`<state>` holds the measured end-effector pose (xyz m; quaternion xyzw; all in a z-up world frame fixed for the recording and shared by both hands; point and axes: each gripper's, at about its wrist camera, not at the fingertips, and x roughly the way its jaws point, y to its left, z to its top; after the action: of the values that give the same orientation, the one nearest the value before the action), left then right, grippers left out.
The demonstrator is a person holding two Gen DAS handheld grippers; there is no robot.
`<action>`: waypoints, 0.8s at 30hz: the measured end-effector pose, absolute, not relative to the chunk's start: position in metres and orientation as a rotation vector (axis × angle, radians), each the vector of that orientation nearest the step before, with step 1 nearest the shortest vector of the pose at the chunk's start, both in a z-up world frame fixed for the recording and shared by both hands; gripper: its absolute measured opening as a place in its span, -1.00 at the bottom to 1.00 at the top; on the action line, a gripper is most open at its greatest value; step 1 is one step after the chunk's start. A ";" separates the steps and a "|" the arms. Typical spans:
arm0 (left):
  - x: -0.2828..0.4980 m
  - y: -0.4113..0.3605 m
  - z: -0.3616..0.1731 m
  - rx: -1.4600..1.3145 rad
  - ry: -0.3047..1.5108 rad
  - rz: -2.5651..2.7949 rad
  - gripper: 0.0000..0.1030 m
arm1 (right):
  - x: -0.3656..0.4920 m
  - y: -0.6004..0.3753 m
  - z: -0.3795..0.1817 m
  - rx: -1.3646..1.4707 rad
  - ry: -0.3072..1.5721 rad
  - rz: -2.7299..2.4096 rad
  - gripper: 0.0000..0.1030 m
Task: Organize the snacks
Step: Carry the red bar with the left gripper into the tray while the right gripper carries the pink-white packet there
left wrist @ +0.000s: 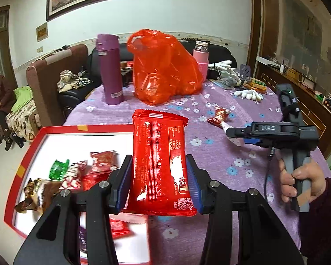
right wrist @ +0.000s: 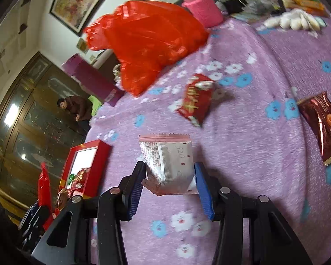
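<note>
Transfer step in hand: left gripper [left wrist: 158, 176] is clamped on a red packet [left wrist: 160, 161] above the box [left wrist: 17, 165] edge, right gripper [right wrist: 170, 183] apparently clamped on a silver packet [right wrist: 167, 163] over the table [right wrist: 253, 154]; next, both need lowering into the box.
</note>
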<state>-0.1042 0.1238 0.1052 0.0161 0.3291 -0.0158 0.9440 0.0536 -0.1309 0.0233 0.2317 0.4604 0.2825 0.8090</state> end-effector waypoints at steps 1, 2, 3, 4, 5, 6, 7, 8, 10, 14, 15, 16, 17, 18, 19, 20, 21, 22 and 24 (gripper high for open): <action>-0.106 0.127 0.106 0.032 0.666 -0.025 -0.14 | 0.051 -0.128 0.026 0.499 0.976 0.618 -0.10; -0.107 0.131 0.106 0.030 0.660 -0.015 -0.14 | 0.046 -0.123 0.031 0.506 0.962 0.645 -0.10; -0.109 0.134 0.106 0.029 0.655 -0.009 -0.14 | 0.042 -0.118 0.036 0.512 0.949 0.668 -0.10; -0.110 0.137 0.107 0.030 0.649 0.001 -0.14 | 0.038 -0.113 0.039 0.515 0.939 0.688 -0.10; -0.111 0.140 0.107 0.030 0.646 0.008 -0.14 | 0.035 -0.107 0.042 0.516 0.933 0.708 -0.11; -0.113 0.144 0.108 0.029 0.640 0.017 -0.14 | 0.030 -0.099 0.046 0.512 0.925 0.735 -0.11; -0.115 0.146 0.109 0.030 0.632 0.026 -0.14 | 0.028 -0.094 0.049 0.508 0.919 0.751 -0.11; -0.117 0.149 0.111 0.037 0.618 0.041 -0.15 | 0.024 -0.086 0.053 0.504 0.911 0.776 -0.11; -0.121 0.154 0.114 0.049 0.597 0.059 -0.15 | 0.017 -0.072 0.061 0.502 0.901 0.829 -0.11; -0.122 0.168 0.111 0.018 0.612 0.055 -0.15 | 0.008 -0.051 0.071 0.490 0.890 0.860 -0.11; -0.121 0.171 0.109 0.013 0.624 0.049 -0.15 | 0.007 -0.050 0.073 0.487 0.881 0.858 -0.11; -0.121 0.172 0.106 0.013 0.634 0.049 -0.15 | 0.006 -0.050 0.073 0.484 0.875 0.852 -0.11; -0.120 0.174 0.103 0.012 0.641 0.052 -0.15 | 0.006 -0.052 0.072 0.475 0.869 0.832 -0.11; -0.119 0.176 0.100 0.004 0.656 0.047 -0.15 | 0.007 -0.054 0.070 0.471 0.870 0.812 -0.11; -0.118 0.179 0.097 -0.013 0.670 0.035 -0.15 | 0.010 -0.058 0.068 0.474 0.873 0.800 -0.11; -0.118 0.182 0.095 -0.030 0.680 0.029 -0.15 | 0.012 -0.065 0.063 0.488 0.879 0.782 -0.11; -0.117 0.189 0.092 -0.043 0.690 0.041 -0.15 | 0.015 -0.071 0.058 0.503 0.887 0.773 -0.11; -0.116 0.194 0.090 -0.044 0.699 0.061 -0.15 | 0.018 -0.080 0.052 0.528 0.899 0.757 -0.11; -0.113 0.206 0.086 -0.059 0.720 0.101 -0.15 | 0.023 -0.089 0.044 0.549 0.914 0.739 -0.11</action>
<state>-0.1131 0.2057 0.0855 -0.0291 0.3519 0.0495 0.9343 0.0226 -0.0889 0.0444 0.2556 0.4258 0.3439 0.7970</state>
